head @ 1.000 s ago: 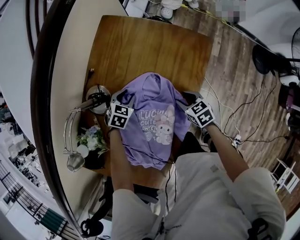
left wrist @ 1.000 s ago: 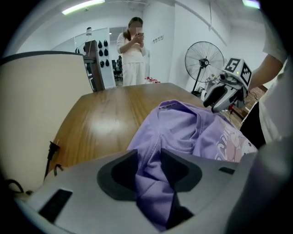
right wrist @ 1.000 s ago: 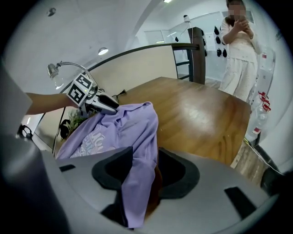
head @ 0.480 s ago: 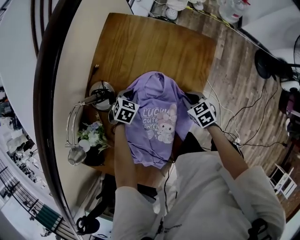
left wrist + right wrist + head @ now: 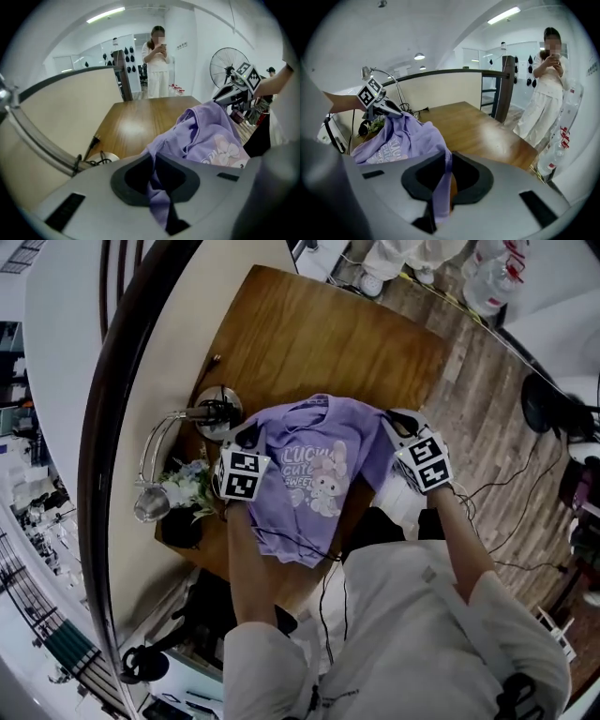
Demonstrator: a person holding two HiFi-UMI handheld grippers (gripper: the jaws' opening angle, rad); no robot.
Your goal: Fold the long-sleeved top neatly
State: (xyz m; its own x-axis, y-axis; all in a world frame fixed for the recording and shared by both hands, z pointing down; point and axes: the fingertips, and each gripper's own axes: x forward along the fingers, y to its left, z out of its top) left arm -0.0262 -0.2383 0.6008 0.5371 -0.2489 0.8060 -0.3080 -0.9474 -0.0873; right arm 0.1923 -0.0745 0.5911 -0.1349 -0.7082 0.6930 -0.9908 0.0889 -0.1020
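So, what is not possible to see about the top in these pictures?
- Sleeves of the top: head view, lost in bunched folds.
- Which part the left tool and right tool pinch: the left and right gripper views show only a strip of cloth in shut jaws.
- Hem: gripper views, behind each tool's own body.
- Table, near edge: head view, partly under the top and the person's arms.

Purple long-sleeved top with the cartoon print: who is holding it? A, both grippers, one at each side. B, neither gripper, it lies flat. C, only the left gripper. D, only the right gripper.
A: the left gripper and the right gripper have just been closing their jaws, and each now pinches cloth of the purple long-sleeved top, which is stretched between them.
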